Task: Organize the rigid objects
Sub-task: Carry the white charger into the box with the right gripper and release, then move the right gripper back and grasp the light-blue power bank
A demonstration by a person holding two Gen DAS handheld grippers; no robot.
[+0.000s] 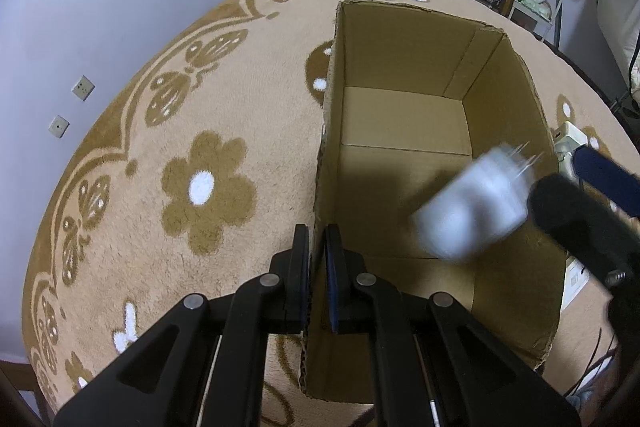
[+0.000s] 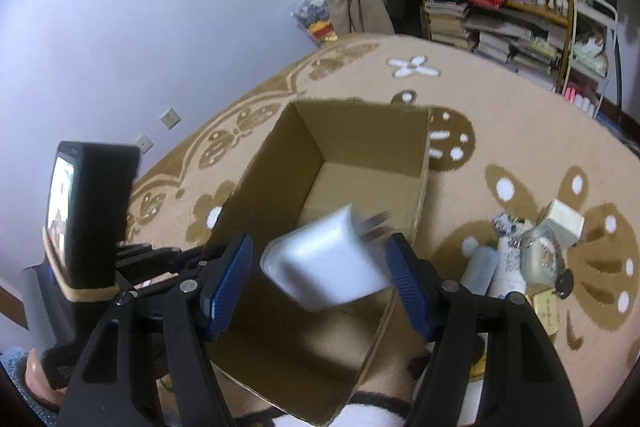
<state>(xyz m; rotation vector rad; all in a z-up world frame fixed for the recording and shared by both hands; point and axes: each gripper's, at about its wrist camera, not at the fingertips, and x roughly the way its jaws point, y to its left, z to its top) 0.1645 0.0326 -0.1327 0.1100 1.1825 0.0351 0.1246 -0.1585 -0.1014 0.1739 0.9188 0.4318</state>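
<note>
left gripper [image 1: 318, 259] clamps box wall [image 1: 320, 187]

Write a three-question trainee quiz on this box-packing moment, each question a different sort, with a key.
1. True or false: the right gripper is clamped on the white charger.
2. The left gripper pinches what? A) box wall B) charger C) carpet
3. Fill in: the charger is blurred above the open cardboard ___.

Key: 1 false, its fingers stand wide with the charger loose between them; 2 A; 3 box.
</note>
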